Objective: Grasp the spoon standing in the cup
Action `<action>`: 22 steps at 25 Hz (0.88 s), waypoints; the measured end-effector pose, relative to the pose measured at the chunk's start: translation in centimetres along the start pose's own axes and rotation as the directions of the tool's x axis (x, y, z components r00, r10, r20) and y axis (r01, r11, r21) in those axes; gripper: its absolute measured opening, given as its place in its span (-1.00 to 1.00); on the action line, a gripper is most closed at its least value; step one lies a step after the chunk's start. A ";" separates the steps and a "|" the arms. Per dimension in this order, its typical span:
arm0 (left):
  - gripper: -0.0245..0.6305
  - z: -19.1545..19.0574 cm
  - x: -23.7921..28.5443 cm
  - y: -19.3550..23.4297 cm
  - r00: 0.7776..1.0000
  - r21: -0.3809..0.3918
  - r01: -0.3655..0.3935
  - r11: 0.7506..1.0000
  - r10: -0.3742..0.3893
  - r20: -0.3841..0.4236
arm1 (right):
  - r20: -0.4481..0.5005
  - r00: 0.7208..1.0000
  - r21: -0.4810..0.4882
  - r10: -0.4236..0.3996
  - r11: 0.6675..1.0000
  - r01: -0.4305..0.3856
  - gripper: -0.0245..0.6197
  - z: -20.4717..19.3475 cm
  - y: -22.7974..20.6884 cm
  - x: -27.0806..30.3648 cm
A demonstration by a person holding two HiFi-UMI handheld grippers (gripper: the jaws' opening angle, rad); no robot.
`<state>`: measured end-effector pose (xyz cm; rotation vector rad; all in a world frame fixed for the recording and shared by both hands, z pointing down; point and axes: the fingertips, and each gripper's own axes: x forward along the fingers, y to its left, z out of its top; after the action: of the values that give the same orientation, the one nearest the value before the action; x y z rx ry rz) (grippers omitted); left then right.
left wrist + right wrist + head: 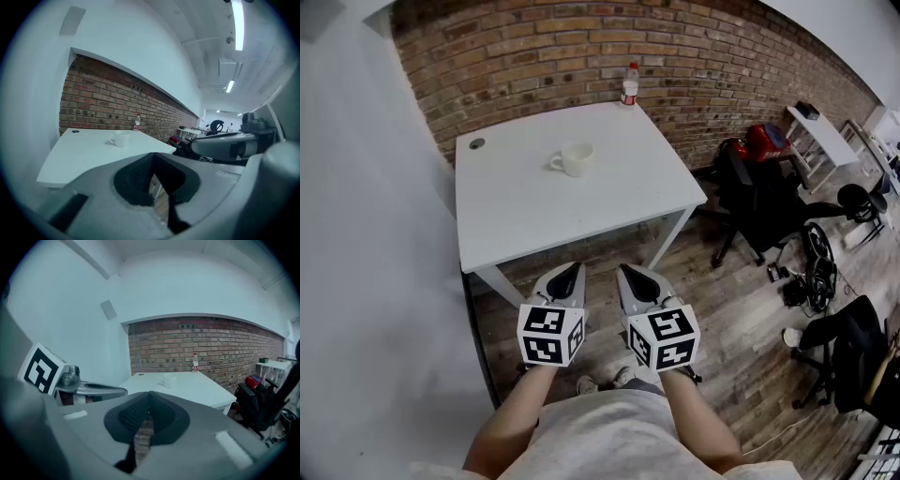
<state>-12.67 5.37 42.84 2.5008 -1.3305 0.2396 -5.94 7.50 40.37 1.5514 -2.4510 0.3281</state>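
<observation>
A white cup (575,157) with a handle stands near the middle of the white table (534,211); no spoon shows in it in any view. The cup appears small and far in the left gripper view (121,138) and the right gripper view (168,379). My left gripper (565,275) and right gripper (639,277) hang side by side in front of the table's near edge, above the floor, well short of the cup. Both are shut with nothing between the jaws (152,161) (146,401).
A plastic bottle (629,84) with a red cap stands at the table's far edge by the brick wall. A round cable grommet (477,143) sits at the far left corner. Black office chairs (769,202) and a red bag crowd the wooden floor on the right.
</observation>
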 end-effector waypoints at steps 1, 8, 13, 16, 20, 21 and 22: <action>-0.94 0.0 0.1 0.1 1.000 0.000 0.002 1.000 -0.002 0.000 | 0.003 1.000 0.005 -0.003 1.000 0.003 -0.90 0.0 -0.1 0.1; -0.94 0.0 1.1 0.9 1.000 0.007 0.002 1.000 -0.002 -0.015 | 0.013 1.000 0.031 -0.009 0.999 0.009 -0.90 0.0 -0.7 1.2; -0.94 0.5 3.0 1.1 1.000 0.022 -0.004 1.000 0.004 -0.014 | 0.017 1.000 0.046 0.007 0.999 -0.008 -0.90 -0.1 -2.1 2.5; -0.94 0.7 4.8 1.5 1.000 0.023 -0.016 1.000 0.017 -0.023 | 0.016 1.000 0.049 0.016 0.999 -0.017 -0.90 0.0 -3.4 3.8; -0.94 1.1 7.8 1.9 0.999 0.027 -0.033 0.999 0.034 -0.036 | 0.015 0.999 0.059 0.033 0.998 -0.034 -0.90 0.5 -6.0 5.8; -0.95 1.2 8.6 2.0 0.998 0.029 -0.037 0.999 0.038 -0.039 | 0.016 0.999 0.061 0.036 0.997 -0.037 -0.90 0.6 -6.7 6.3; -0.94 1.3 9.4 2.1 0.998 0.034 -0.041 0.999 0.042 -0.043 | 0.016 0.999 0.064 0.040 0.997 -0.041 -0.90 0.8 -7.4 6.9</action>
<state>-9.16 -3.56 44.64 2.4817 -1.3727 0.3260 -2.16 -1.74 42.26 1.5358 -2.5097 0.4084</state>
